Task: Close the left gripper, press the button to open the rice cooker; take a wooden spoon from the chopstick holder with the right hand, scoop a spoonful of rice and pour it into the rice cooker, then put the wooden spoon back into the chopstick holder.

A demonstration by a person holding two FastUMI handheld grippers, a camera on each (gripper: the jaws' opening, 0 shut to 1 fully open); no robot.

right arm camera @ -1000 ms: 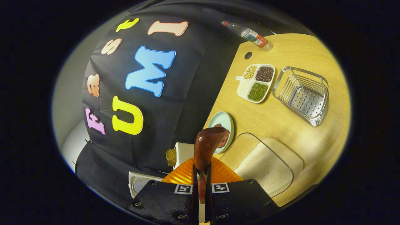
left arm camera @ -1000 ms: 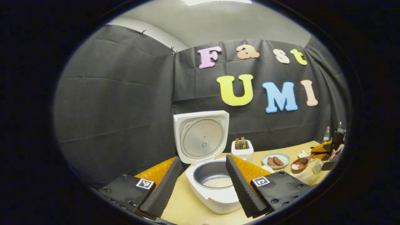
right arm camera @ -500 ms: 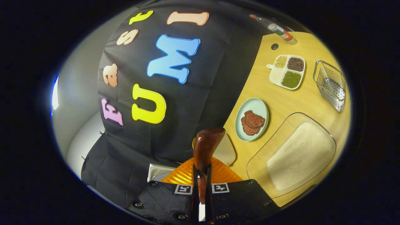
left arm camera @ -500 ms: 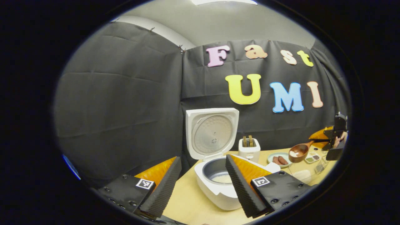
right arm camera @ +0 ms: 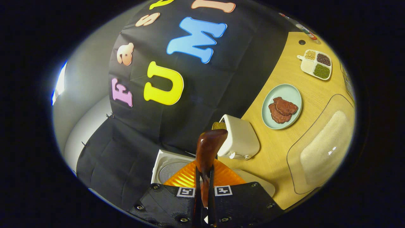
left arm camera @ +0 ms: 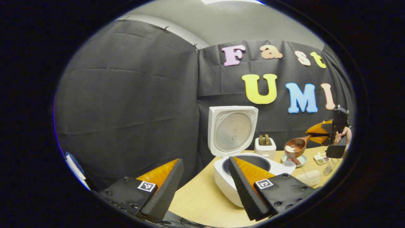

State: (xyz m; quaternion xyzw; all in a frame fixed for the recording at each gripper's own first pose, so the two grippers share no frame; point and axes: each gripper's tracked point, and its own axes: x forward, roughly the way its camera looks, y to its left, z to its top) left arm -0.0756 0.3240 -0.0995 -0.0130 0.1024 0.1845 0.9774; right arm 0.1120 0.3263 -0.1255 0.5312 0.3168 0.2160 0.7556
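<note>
Now, my left gripper (left arm camera: 202, 183): fingers spread apart, holding nothing, low over the near edge of the worktop (left arm camera: 202, 202).
My right gripper (right arm camera: 202, 190): clamped on the handle of the wooden spoon (right arm camera: 207, 148); in the left gripper view it hangs above the worktop's right side, bowl level, with a little white rice (left arm camera: 289, 148) in it.
Rice cooker (left arm camera: 234, 158): white, lid standing upright and open, toward the back edge; my left gripper's right finger hides part of the pot's rim.
Toaster (right arm camera: 239, 139): white, just beside the cooker against the back edge, two slices in its slots; the spoon's bowl overlaps its corner in the right gripper view.
Plate (right arm camera: 282, 106): pale green, brown patties on it, further along the back edge.
Rice tray (right arm camera: 322, 145): clear, white rice inside, at the front right.
Divided dish (right arm camera: 314, 65): beans and grains in separate compartments, near the far right corner.
Surface: light wood worktop.
Room: black cloth walls, grey ceiling above.
</note>
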